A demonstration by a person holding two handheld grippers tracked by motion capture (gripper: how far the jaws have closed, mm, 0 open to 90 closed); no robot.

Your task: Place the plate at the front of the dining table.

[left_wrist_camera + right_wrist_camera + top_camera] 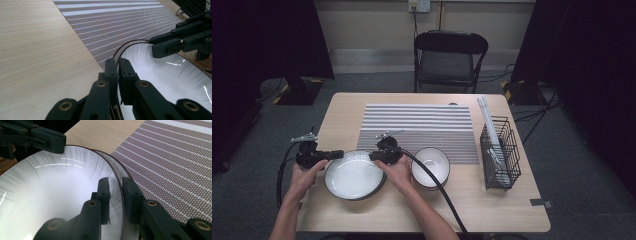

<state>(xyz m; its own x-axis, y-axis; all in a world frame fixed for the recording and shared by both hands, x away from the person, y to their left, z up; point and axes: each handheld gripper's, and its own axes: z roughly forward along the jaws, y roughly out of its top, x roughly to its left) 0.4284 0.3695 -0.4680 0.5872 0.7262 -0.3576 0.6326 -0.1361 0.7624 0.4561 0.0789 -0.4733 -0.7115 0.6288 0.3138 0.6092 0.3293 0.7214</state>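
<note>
Light wooden table (342,107), striped placemat (422,125) at its middle-far part, wide white bowl (354,176) near-left, smaller bowl (430,167) beside it, black wire rack (499,152) right

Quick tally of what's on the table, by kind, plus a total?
Wide plates: 2, stacked; the right gripper view shows two rims
Small bowl: 1
Striped placemat: 1
Wire basket: 1
White sticks in the basket: too blurred to count
Total: 5, sticks left out

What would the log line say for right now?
left gripper: shut on big plate rim | right gripper: jaws loose around opposite rim | small bowl: alongside
</note>
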